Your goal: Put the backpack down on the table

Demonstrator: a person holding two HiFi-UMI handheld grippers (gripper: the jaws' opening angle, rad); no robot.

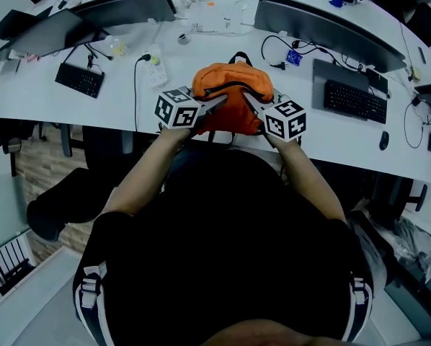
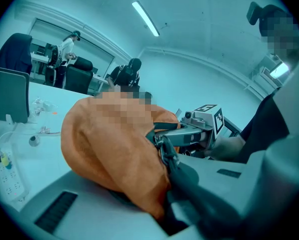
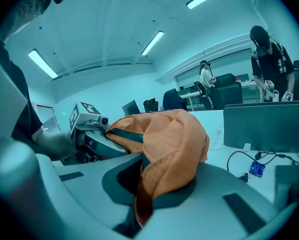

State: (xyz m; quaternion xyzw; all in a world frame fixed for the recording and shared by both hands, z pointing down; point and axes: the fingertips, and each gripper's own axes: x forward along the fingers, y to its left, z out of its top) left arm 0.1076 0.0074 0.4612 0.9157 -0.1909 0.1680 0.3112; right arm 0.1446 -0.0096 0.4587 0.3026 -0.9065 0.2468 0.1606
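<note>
The orange backpack [image 1: 232,92] with a dark zipper line is over the near edge of the white table [image 1: 129,110], between both grippers. My left gripper [image 1: 217,101] is shut on the orange fabric at the bag's left side; in the left gripper view the cloth [image 2: 109,149] is pinched in the jaws [image 2: 167,186]. My right gripper [image 1: 250,101] is shut on the bag's right side, with fabric [image 3: 174,139] bunched in its jaws [image 3: 142,194]. Each gripper view shows the other gripper across the bag. Whether the bag's bottom rests on the table cannot be told.
Two dark monitors [image 1: 125,7] [image 1: 323,29] stand behind the bag. A keyboard [image 1: 79,79] and power strip [image 1: 156,66] lie left, another keyboard [image 1: 354,101] and a mouse [image 1: 383,140] right. Cables cross the table. People stand at desks [image 3: 269,64] far behind.
</note>
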